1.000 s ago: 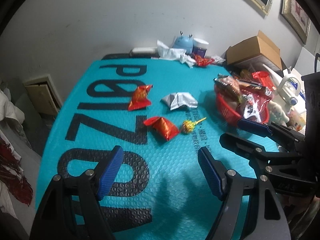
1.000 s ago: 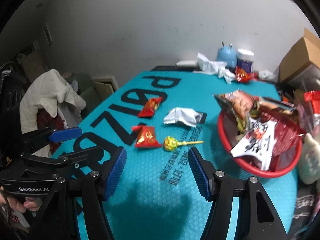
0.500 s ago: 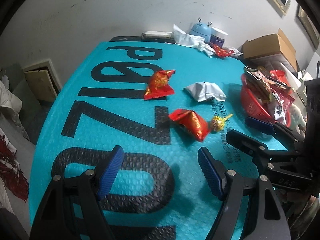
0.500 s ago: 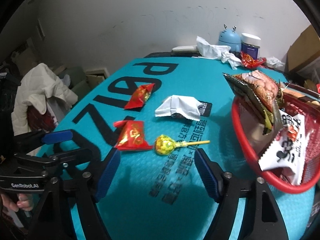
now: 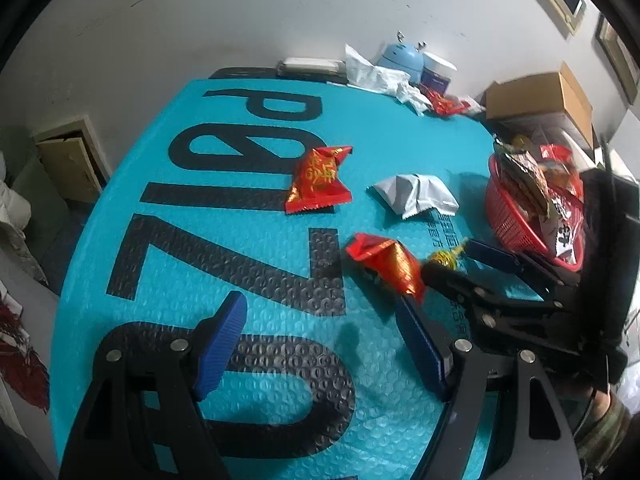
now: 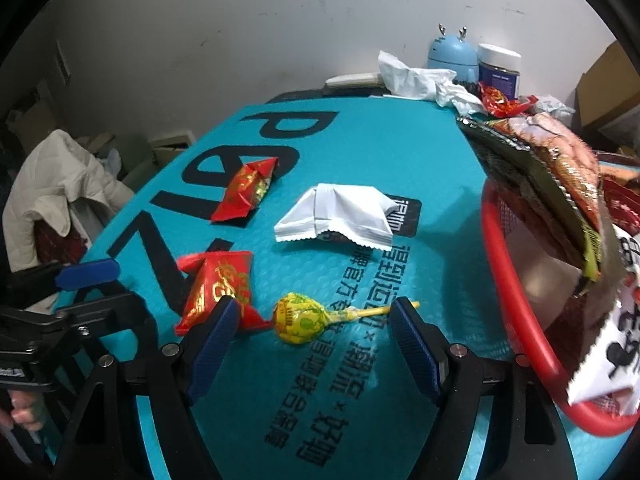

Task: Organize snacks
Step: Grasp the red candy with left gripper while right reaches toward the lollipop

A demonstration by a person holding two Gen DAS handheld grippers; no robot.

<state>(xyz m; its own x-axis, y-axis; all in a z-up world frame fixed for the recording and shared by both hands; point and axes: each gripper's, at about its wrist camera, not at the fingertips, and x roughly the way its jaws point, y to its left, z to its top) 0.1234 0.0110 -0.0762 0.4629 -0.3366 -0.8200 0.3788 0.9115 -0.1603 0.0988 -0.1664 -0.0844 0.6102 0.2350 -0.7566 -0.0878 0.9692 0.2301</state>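
Note:
On the teal mat (image 5: 256, 248) lie two red snack packets (image 5: 318, 180) (image 5: 386, 262), a white packet (image 5: 416, 196) and a yellow lollipop (image 6: 300, 320). My right gripper (image 6: 314, 316) is low over the mat with the lollipop's head between its blue pads. Its jaws are closing and neither pad touches the lollipop. Its left finger overlaps the near red packet (image 6: 218, 288). My left gripper (image 5: 320, 312) hovers open over the black lettering, nothing between its fingers, just short of that red packet. A red basket (image 6: 516, 308) full of snack bags stands to the right.
At the mat's far end are crumpled tissue (image 5: 376, 72), a blue round gadget (image 5: 402, 56), a jar (image 5: 438, 74) and a red wrapper (image 5: 446, 104). A cardboard box (image 5: 540, 96) sits beyond the basket. A white jacket (image 6: 60, 176) hangs left of the table.
Both grippers have come forward and down toward the snacks. The right gripper's fingers now flank the lollipop, which lay well ahead of them before. The snacks have not moved.

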